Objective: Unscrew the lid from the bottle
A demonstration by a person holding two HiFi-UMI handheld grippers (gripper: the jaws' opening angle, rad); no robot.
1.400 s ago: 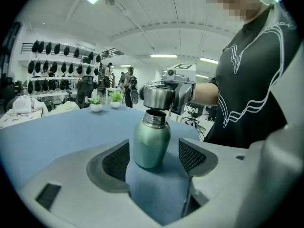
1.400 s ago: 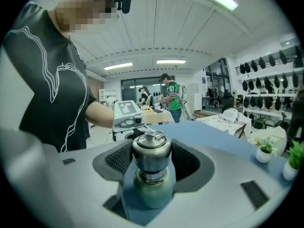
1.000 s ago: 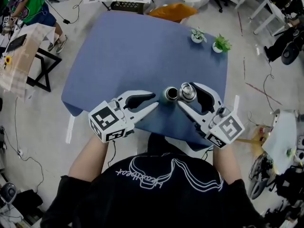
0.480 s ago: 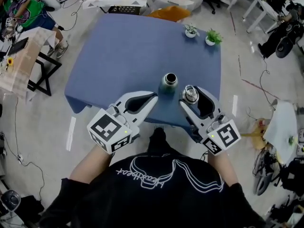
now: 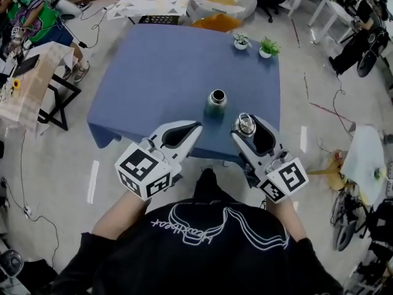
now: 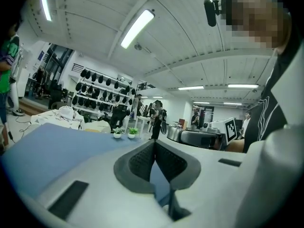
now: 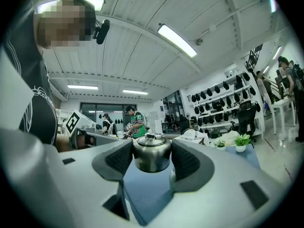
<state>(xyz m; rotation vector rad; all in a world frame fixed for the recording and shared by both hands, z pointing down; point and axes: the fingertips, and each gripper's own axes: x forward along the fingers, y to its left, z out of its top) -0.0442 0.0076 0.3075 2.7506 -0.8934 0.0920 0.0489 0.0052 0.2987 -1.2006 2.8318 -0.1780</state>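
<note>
The round brushed-metal lid with a top knob (image 7: 151, 156) is off the bottle and clamped across its smooth side wall between the ribbed pads of the right gripper (image 5: 245, 126), above the near edge of the blue cloth-covered desk (image 5: 153, 66). The greenish metal bottle (image 5: 216, 105) stands upright and open-mouthed on the desk, just beyond both grippers and touched by neither; the left gripper (image 5: 195, 129) is closed on itself, empty. The lid appears rigid, light and slippery, so the grip belongs square on the side wall, below the knob.
</note>
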